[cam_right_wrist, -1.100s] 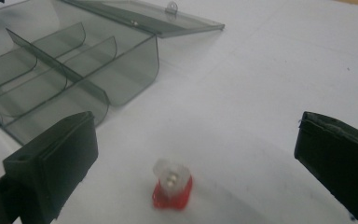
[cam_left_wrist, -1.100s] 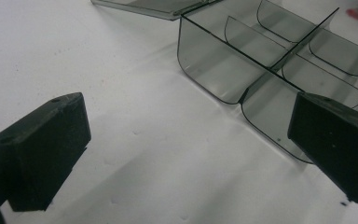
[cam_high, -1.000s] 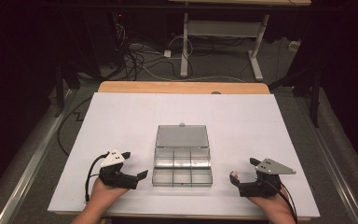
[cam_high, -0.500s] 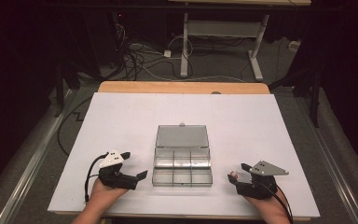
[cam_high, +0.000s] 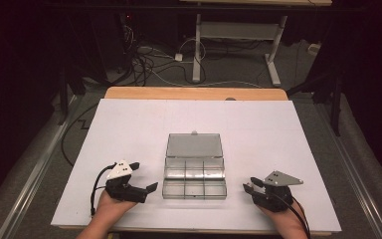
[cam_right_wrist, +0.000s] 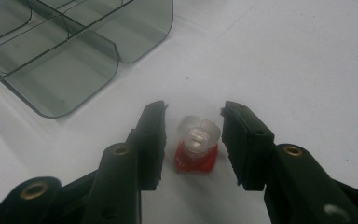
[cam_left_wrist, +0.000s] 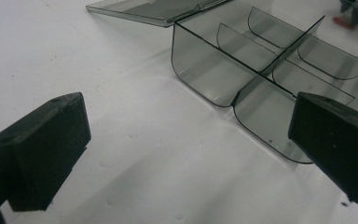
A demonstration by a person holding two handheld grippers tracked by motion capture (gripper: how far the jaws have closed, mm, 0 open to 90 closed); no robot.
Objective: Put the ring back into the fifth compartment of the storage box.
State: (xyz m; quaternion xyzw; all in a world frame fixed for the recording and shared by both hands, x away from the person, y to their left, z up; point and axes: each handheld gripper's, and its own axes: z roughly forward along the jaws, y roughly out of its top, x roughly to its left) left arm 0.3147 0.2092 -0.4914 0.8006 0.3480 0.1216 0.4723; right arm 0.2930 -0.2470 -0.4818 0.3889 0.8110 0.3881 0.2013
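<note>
A smoky clear compartment box (cam_high: 195, 180) lies open at the middle of the white table (cam_high: 129, 129), its lid (cam_high: 194, 145) folded flat behind it. Left of the box my left gripper (cam_high: 144, 176) rests open, and in the left gripper view its jaws (cam_left_wrist: 186, 154) stand wide apart with nothing between them. Right of the box, my right gripper (cam_high: 248, 187) points at the box's near right corner. A small red piece with a clear top (cam_right_wrist: 196, 149) stands on the table between its jaws (cam_right_wrist: 195, 116). These jaws have just been closing, with a thin gap left on each side.
The box (cam_right_wrist: 65, 51) has several bare compartments. The table's wooden far edge (cam_high: 194, 93) borders a dark floor with cables and a desk frame (cam_high: 238, 35). A cable (cam_high: 298, 214) trails from the right gripper along the forearm.
The right gripper's jaws have narrowed around the red piece, and that hand has shifted slightly. The left gripper and the box have stayed put.
</note>
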